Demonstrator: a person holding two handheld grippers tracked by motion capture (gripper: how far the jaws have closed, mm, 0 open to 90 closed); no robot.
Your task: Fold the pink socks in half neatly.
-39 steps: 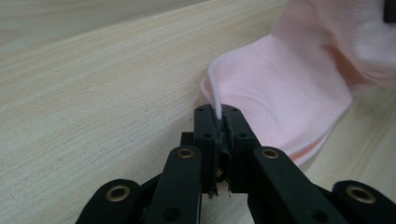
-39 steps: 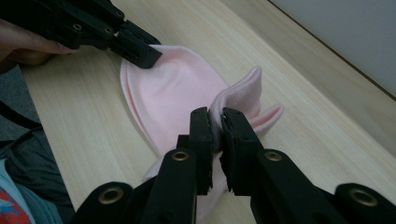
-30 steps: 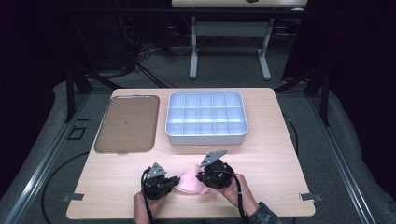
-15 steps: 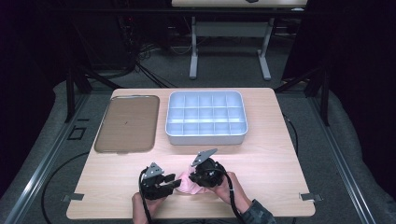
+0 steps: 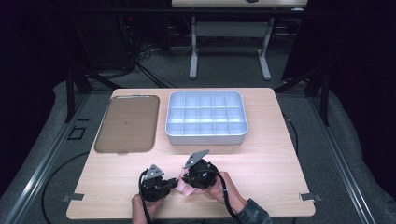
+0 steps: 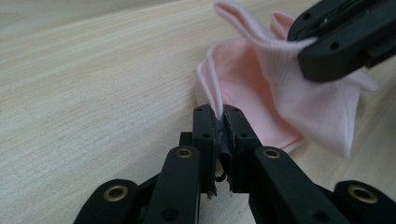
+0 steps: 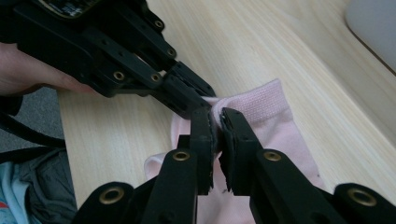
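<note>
A pale pink sock (image 5: 188, 188) (image 6: 261, 100) (image 7: 273, 123) lies crumpled on the wooden table near its front edge, between the two grippers. My left gripper (image 5: 176, 182) (image 6: 221, 114) is shut on one thin edge of the sock. My right gripper (image 5: 183, 179) (image 7: 217, 119) is shut on another fold of it, just beside the left one, and lifts that part slightly. In the left gripper view the right gripper's black jaw crosses the top right corner over the sock.
A grey compartment tray (image 5: 206, 135) with several empty cells stands at the back centre. A flat brown tray (image 5: 127, 123) lies left of it. Bare tabletop (image 5: 271, 158) stretches to the right. The person's hands hold both grippers at the table's front edge.
The right gripper has shifted left toward the left gripper and tilted, bunching the sock between them. The left gripper has barely moved.
</note>
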